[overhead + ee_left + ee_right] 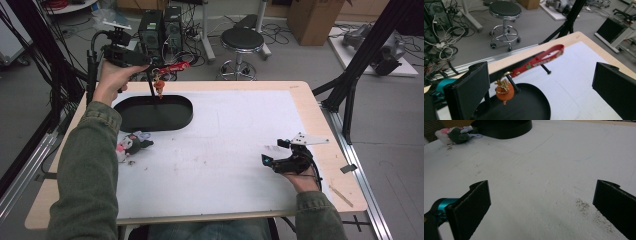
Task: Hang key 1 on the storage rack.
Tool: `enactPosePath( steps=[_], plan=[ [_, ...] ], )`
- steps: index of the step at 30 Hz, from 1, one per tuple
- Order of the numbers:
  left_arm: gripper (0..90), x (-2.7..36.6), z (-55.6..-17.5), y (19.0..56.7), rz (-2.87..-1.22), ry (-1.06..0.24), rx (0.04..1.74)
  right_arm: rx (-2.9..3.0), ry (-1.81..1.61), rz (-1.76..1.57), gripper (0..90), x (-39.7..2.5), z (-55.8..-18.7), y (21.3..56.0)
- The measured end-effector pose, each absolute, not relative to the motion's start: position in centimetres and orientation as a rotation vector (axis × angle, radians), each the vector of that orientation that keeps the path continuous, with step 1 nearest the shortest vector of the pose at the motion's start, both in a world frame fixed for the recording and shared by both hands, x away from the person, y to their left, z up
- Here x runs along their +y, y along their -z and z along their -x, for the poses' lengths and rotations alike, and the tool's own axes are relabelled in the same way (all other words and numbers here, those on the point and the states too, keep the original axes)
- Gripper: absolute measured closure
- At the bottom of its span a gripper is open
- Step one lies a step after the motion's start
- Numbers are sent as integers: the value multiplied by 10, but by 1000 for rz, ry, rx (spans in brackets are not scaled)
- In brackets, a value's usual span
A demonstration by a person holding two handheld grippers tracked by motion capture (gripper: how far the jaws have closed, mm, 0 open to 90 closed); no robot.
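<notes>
A red strap (175, 66) with an orange charm (159, 86) on a gold ring hangs from a thin black stand (150, 85) over a black oval tray (172, 116). My left gripper (150, 62) is held up at the strap's left end, jaws wide apart. In the left gripper view the strap (539, 61) and the charm (504, 92) lie just ahead between the jaws of the left gripper (542, 66), above the tray (529, 107). My right gripper (272, 151) rests open on the white mat at the right, and the right gripper (543, 183) has nothing between its jaws.
A small plush toy (131, 145) lies on the mat in front of the tray's left end, also far left in the right gripper view (455, 133). A white mat (220, 150) covers the wooden table (330, 170). A stool (242, 42) and cables stand beyond the far edge.
</notes>
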State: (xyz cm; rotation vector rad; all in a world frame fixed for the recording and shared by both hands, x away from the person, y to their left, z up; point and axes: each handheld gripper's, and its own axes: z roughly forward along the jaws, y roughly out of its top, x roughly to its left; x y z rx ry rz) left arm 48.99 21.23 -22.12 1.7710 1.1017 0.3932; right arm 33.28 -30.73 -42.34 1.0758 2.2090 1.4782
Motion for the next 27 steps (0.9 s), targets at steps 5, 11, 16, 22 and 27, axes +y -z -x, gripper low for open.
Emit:
enactPosePath(
  steps=[5, 11, 16, 22, 27],
  plan=[
    [17, 215, -477, 223, -1795, -408, 1096, 2205, -1492, -1073, 5, -306, -334, 423],
    [17, 216, -467, 226, -1877, -437, 1101, 2208, -1485, -1063, 5, -304, -336, 423],
    [17, 215, -459, 227, -1893, -444, 1080, 2214, -1486, -1056, 5, -303, -337, 424],
    [17, 217, -449, 242, -1954, -453, 1068, 2204, -1484, -1057, 6, -305, -337, 423],
    [17, 227, -441, 254, -1960, -457, 1079, 2207, -1475, -1064, 5, -305, -336, 423]
  ],
)
